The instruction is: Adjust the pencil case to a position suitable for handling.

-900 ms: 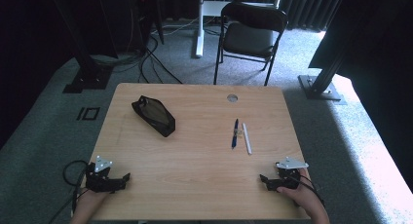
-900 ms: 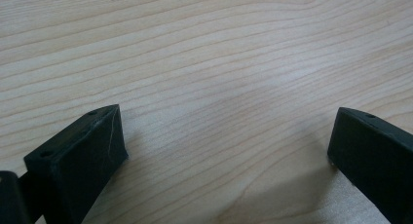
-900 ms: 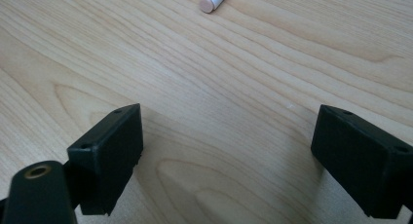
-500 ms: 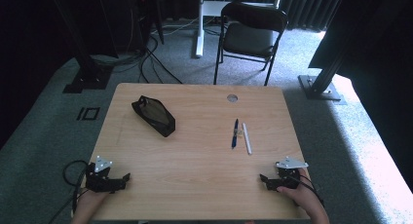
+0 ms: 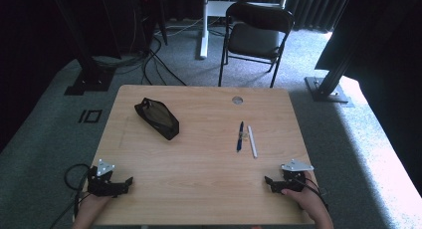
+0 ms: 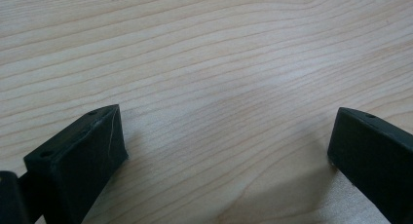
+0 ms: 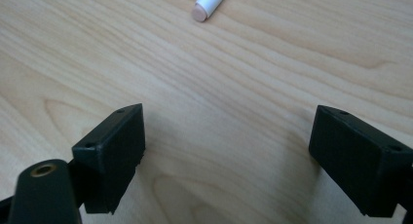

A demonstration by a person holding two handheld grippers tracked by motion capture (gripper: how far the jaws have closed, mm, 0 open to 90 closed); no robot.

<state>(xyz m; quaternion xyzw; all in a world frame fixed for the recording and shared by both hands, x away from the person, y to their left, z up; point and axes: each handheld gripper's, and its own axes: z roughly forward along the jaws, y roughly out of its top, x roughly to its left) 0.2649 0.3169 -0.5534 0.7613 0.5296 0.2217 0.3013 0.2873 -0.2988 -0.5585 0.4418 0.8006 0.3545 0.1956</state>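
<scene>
The white pen (image 5: 253,141) lies on the worktop (image 5: 199,154) just beside a blue pen (image 5: 240,136), at about 11 o'clock from the right gripper (image 5: 271,181), whose jaws stand released over bare wood. Its capped end (image 7: 208,2) shows beyond them. The left gripper (image 5: 127,181) rests at the near left edge, jaws released, with a black pouch (image 5: 157,118) toward 1 o'clock

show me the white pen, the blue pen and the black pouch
white pen (image 5: 253,141), high view, middle of its barrel
blue pen (image 5: 240,136), high view, middle of its barrel
black pouch (image 5: 157,118), high view, centre of its top face
</scene>
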